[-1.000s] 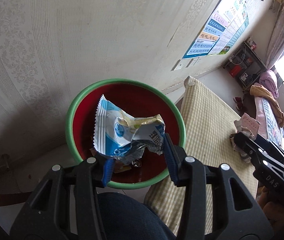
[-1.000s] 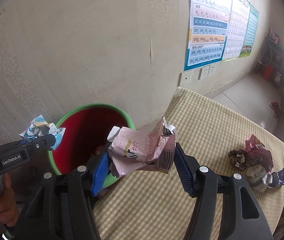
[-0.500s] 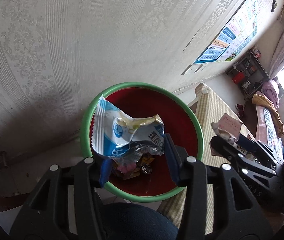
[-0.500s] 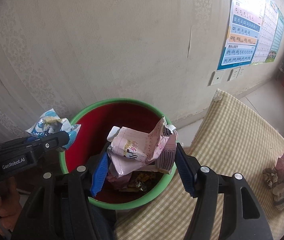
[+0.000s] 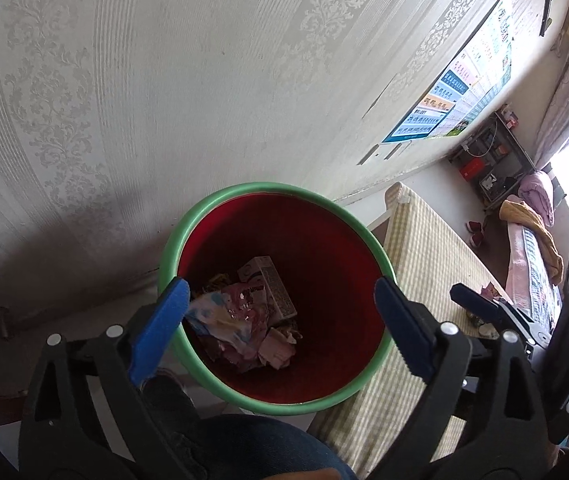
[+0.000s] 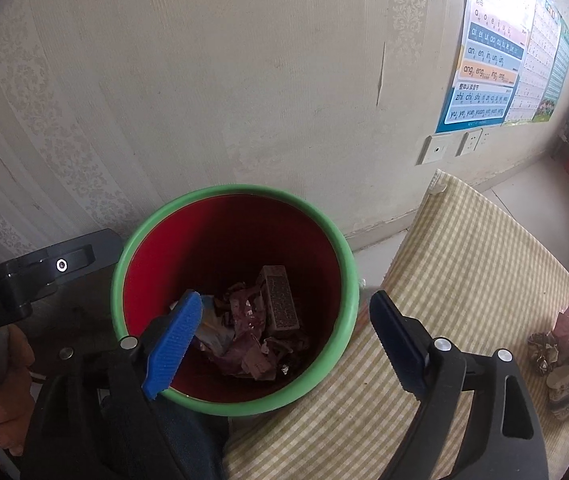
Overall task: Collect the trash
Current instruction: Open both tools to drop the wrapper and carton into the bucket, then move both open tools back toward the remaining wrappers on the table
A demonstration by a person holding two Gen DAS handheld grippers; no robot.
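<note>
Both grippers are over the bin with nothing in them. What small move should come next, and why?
Probably swing the right gripper toward the crumpled wrappers left on the checked tablecloth. Both grippers' jaws are opening with nothing between them, the left gripper too, and the dropped trash already lies at the bottom of the bin.

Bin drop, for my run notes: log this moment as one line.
left tongs: opening, empty | right tongs: opening, empty | wrappers: in bin | pile: on table

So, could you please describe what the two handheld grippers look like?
Both the left gripper and the right gripper have black plastic clamp-style arms with silver rivets and ribbed blue pads. In the right wrist view, the left one's black body carries white "GenRobot.AI" lettering, partly cut off.
</note>
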